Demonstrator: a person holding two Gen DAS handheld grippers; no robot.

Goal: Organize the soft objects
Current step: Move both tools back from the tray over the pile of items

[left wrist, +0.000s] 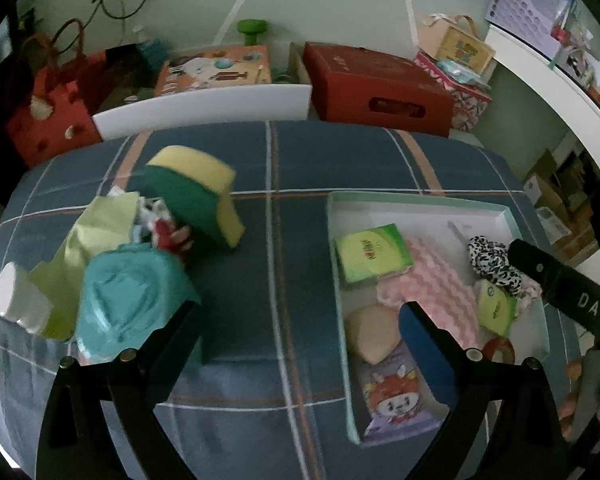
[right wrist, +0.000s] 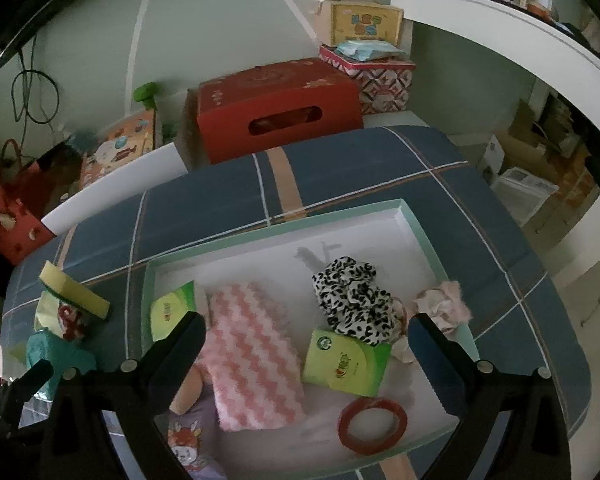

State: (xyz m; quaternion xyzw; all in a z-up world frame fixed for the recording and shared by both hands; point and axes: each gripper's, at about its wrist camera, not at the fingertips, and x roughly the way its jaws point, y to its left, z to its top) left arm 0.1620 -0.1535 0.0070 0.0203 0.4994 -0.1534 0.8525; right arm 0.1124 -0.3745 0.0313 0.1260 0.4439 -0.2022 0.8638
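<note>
A woven blue plaid cloth [left wrist: 236, 280], matt, covers the tabletop. The shallow tray [right wrist: 276, 220] looks like smooth card, pale and matt inside. In it lie a fluffy pink-and-white zigzag towel [right wrist: 252, 356], a leopard-print fabric scrunchie [right wrist: 352, 296], a furry pink scrunchie [right wrist: 444, 304], glossy green tissue packs [right wrist: 344, 364] and a shiny red tape ring [right wrist: 372, 426]. Near the cloth's left edge, a porous yellow sponge [left wrist: 196, 196] has a rough green scouring face, beside a crinkly teal plastic pack [left wrist: 132, 296]. The tongs [left wrist: 300, 336] are matt black plastic.
</note>
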